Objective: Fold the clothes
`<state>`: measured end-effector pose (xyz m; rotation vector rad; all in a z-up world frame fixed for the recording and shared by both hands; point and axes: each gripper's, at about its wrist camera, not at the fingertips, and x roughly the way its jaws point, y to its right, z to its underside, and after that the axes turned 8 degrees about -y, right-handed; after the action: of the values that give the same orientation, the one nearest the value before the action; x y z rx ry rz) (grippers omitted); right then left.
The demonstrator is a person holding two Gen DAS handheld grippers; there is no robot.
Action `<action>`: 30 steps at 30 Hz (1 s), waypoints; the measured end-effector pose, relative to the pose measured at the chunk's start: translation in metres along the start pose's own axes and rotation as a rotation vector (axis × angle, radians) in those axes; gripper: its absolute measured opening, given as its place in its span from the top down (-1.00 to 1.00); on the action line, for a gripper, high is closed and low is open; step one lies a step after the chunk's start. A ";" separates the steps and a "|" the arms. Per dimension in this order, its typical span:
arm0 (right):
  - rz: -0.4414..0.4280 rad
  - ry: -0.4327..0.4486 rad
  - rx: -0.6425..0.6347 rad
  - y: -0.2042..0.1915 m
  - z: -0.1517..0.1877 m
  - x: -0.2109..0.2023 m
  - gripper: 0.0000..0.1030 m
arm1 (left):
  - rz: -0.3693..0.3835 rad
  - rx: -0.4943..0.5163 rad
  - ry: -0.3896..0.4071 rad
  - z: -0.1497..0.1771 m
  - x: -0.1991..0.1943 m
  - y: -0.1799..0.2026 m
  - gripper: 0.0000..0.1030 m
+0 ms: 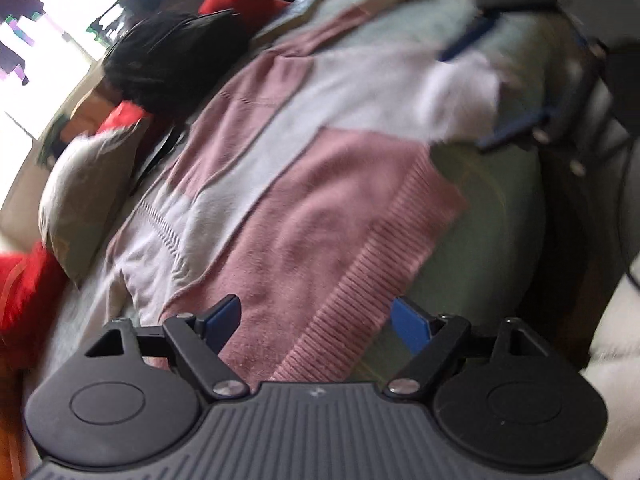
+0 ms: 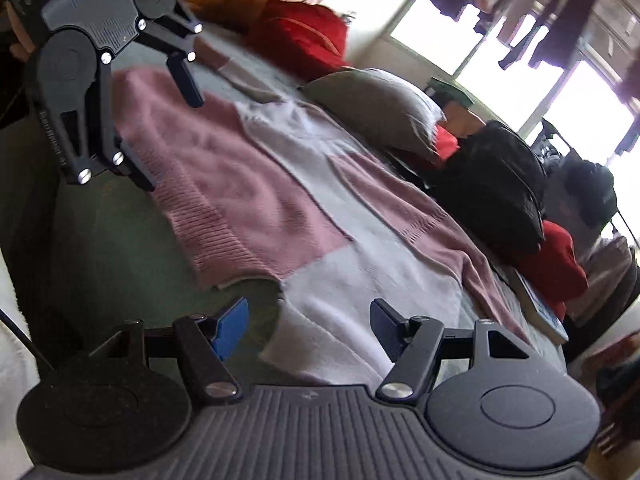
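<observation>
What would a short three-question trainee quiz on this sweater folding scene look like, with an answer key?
1. True or false: the left gripper is clamped on the pink and white sweater.
2. Which part of the sweater lies nearest the right gripper? A) a pink ribbed hem B) a white corner C) a red collar
3. Fill in: the sweater is spread on a ____ surface.

Key: 1 false, both grippers are open and hold nothing. 2 B, the white corner. 3 green.
</observation>
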<state>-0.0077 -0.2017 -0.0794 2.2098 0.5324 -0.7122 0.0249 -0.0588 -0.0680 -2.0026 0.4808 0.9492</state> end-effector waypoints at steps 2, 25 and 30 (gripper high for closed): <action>-0.001 -0.004 -0.052 -0.010 -0.006 0.008 -0.41 | 0.000 0.026 0.000 -0.001 0.003 0.007 -0.61; -0.018 0.069 -0.092 -0.013 -0.023 0.005 -0.65 | -0.109 -0.025 0.134 -0.018 0.006 -0.002 -0.66; 0.102 0.074 -0.187 -0.037 -0.035 0.027 -0.65 | -0.100 -0.047 0.142 -0.016 0.003 -0.006 -0.66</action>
<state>0.0034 -0.1469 -0.0959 2.0776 0.4988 -0.5083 0.0378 -0.0689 -0.0615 -2.1257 0.4341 0.7671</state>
